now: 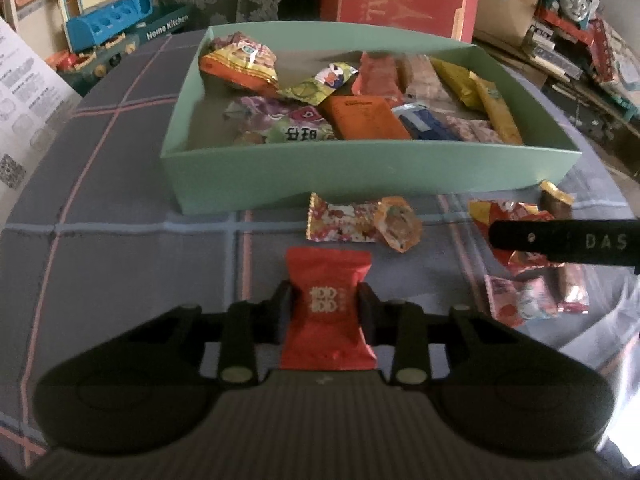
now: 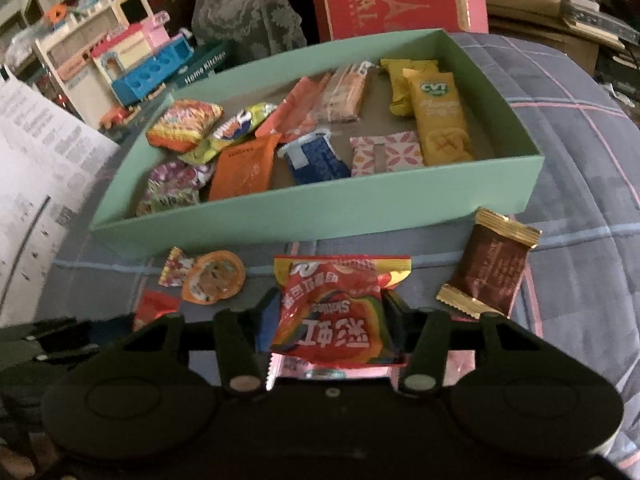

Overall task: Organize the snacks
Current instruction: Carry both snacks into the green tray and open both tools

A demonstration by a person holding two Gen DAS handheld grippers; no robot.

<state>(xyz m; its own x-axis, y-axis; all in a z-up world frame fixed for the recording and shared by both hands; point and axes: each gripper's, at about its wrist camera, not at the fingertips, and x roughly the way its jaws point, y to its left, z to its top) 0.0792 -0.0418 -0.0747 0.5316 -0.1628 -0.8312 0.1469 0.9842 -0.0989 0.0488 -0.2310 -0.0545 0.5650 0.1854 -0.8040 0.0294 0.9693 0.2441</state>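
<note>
A plaid-covered surface (image 1: 120,184) carries a mint-green cardboard box (image 1: 360,168), already holding many snack packets, evidently as the collection point. Loose snacks are left just in front of its near wall, among them a brown gold-edged chocolate packet (image 2: 490,266) and an orange jelly cup (image 2: 214,276). The right claw (image 2: 332,320) is clamped on a red Skittles bag (image 2: 334,312), apparently for transfer into the box. The left claw (image 1: 326,310) is closed on a small red candy packet (image 1: 327,308), gripped across its middle.
</note>
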